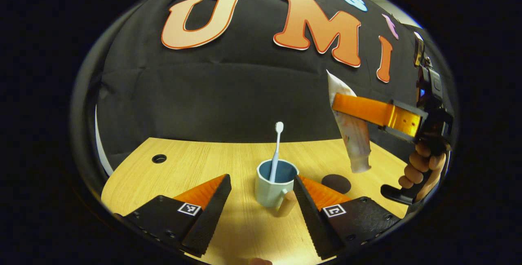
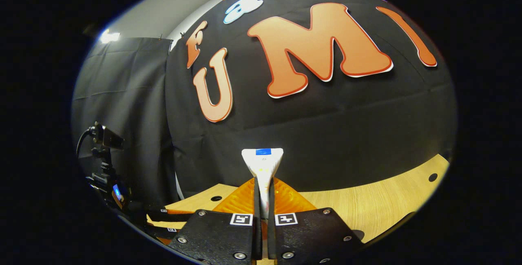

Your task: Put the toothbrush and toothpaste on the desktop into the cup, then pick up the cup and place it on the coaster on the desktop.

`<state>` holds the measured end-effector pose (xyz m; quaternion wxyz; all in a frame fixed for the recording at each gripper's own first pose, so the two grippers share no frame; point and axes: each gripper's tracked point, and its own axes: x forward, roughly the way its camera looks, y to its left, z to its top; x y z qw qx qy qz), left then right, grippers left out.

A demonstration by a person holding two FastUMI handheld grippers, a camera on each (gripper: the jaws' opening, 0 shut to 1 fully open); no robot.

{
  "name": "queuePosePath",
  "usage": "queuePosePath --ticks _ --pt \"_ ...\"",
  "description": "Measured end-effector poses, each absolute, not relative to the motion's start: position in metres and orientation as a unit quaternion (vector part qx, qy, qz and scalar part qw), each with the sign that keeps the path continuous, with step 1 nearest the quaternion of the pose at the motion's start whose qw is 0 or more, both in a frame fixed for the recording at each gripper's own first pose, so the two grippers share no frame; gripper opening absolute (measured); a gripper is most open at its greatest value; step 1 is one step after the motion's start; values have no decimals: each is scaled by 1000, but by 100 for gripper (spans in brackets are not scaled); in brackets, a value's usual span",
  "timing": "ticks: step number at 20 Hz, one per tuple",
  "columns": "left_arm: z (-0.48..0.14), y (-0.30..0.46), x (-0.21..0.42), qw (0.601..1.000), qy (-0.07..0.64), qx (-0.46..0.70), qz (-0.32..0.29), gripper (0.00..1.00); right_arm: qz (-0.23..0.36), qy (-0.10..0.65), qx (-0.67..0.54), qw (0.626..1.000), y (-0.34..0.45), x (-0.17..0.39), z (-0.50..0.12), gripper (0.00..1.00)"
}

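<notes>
Left gripper view looks along the left gripper (image 1: pixel 261 210), its two wedge-shaped black fingers spread wide, ridged on their inner faces and orange on top, hovering over a pale wood-grain desktop (image 1: pixel 195 163). Between the spread fingertips stands the cup (image 1: pixel 274 185), a faceted pale blue-grey mug with a darker blue inside and a rounded handle turned toward the camera. The toothbrush (image 1: pixel 276 151) stands in it, slim white-and-blue handle leaning on the rim, small bristle head up. Just right of the cup lies the coaster (image 1: pixel 336 183), a flat dark round disc. Above the coaster and well clear of the desk hangs the toothpaste (image 1: pixel 350 130), a soft white tube with reddish print, cap end down and flat crimped end up, pinched across its upper half by the right gripper (image 1: pixel 346 108), which a hand (image 1: pixel 422 167) holds by its black grip. Right gripper view shows the right gripper's fingers pressed together on the tube, its fan-shaped crimped tail sticking up above the fingertips (image 2: pixel 257 199).
</notes>
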<state>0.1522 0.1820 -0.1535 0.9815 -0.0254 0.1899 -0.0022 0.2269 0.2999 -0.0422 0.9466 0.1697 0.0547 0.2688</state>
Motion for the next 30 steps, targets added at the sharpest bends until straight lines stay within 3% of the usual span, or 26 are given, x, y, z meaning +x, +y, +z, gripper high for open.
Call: queuePosePath --ticks 5,15,30 --pt "-170 190 135 981 192 -38 -1 94 311 28 199 929 340 231 -38 5" --pt "-201 220 122 976 205 -64 32 94 326 0 170 930 391 259 -61 5" --pt "-213 223 118 972 220 -71 41 93 311 63 138 938 394 275 -127 7"
